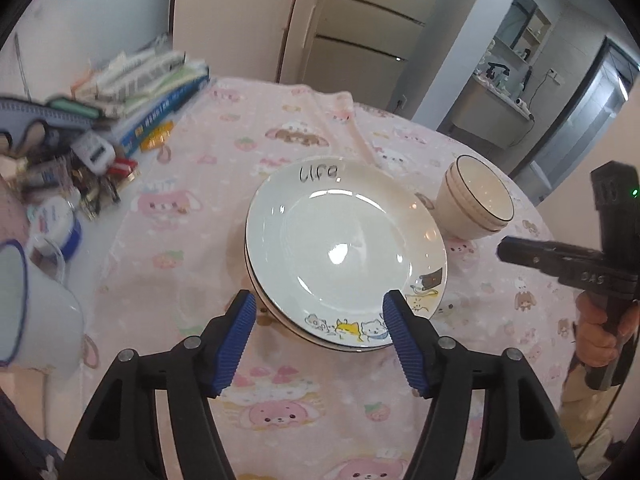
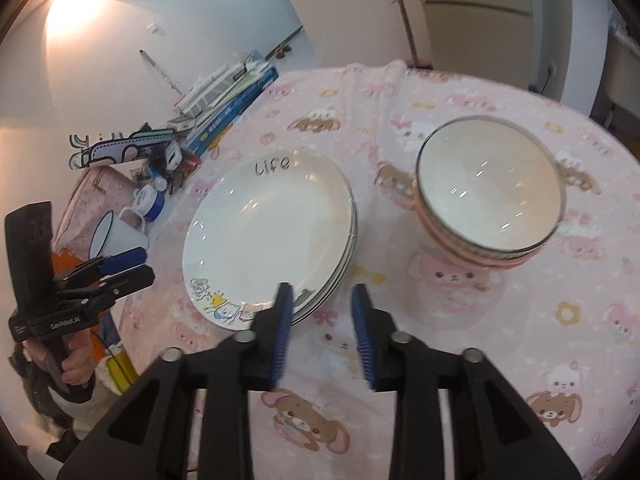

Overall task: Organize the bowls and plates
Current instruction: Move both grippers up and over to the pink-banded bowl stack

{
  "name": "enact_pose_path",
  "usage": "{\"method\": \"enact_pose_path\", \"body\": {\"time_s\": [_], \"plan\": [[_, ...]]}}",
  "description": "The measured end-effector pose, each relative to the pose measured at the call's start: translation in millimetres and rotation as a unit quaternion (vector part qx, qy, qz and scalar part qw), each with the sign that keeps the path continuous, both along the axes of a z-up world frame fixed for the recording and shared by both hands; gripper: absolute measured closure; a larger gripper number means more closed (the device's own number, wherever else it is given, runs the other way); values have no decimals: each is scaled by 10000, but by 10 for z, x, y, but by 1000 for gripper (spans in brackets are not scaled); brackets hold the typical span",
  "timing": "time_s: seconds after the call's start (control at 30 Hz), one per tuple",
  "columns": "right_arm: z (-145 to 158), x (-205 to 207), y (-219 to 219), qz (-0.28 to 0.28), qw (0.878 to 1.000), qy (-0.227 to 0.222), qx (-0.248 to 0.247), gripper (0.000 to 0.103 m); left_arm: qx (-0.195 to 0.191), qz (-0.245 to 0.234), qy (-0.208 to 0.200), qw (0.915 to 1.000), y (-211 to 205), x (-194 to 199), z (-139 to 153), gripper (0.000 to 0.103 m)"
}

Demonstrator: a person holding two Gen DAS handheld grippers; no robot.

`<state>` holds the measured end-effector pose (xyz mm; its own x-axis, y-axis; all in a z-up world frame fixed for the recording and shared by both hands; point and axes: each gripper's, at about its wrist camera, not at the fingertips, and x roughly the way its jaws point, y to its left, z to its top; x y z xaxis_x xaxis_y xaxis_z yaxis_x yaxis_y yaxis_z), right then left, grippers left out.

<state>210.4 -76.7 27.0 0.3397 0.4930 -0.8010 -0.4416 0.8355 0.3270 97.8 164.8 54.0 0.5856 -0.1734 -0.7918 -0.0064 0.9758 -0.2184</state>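
Observation:
A stack of white plates (image 1: 344, 252) marked "Life" with cartoon animals on the rim sits mid-table; it also shows in the right wrist view (image 2: 268, 236). A stack of white bowls (image 1: 474, 198) stands to its right, also in the right wrist view (image 2: 488, 192). My left gripper (image 1: 318, 336) is open and empty, above the near edge of the plates. My right gripper (image 2: 322, 330) is open and empty, over the cloth just right of the plates' near rim. The left gripper also shows in the right wrist view (image 2: 128, 266) and the right gripper body (image 1: 560, 260) in the left wrist view.
A pink cartoon tablecloth (image 1: 280, 400) covers the round table. At the left edge are a white enamel mug (image 1: 32, 308), a blue-lidded jar (image 1: 56, 224), keys and clutter (image 1: 88, 172) and stacked books (image 1: 160, 84). A wall and doors stand behind.

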Motion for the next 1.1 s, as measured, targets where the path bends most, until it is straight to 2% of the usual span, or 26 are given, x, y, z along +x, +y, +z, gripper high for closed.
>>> {"method": "enact_pose_path", "body": {"time_s": [0.1,0.2,0.4,0.5,0.6,0.77,0.87,0.93,1.07,1.1], "plan": [[169,-115,-86,-178,9987,-471,-99,57,441,-1,-378,9983,-139,-78,146,28],[334,-241,-187,-286,9960,-836,-156,49,634,-90,-691,9956,-276,-151,272,24],[643,-520,-388,-620,9859,-1539,-197,36,632,-247,-1180,9907,-526,-269,485,18],[780,-671,-492,-817,9779,-1899,-317,29,632,-274,-1652,9839,-637,-356,619,18],[888,-791,-599,-922,9734,-2078,-286,26,493,-243,-2048,9772,-691,-442,745,18],[1011,-955,-773,-1131,9653,-2343,-225,17,237,-224,-2364,9711,-772,-525,888,14],[1064,-1052,-889,-1430,9549,-2592,-222,12,376,-366,-2438,9684,-891,-557,920,12],[1093,-1127,-962,-1694,9447,-2800,-193,4,532,-486,-2510,9653,-994,-578,924,12],[1129,-1251,-1084,-2046,9288,-3077,-290,1,679,-538,-2706,9588,-1163,-653,950,10],[1135,-1272,-1107,-2060,9274,-3106,-303,1,705,-513,-2770,9569,-1183,-669,960,4]]}}
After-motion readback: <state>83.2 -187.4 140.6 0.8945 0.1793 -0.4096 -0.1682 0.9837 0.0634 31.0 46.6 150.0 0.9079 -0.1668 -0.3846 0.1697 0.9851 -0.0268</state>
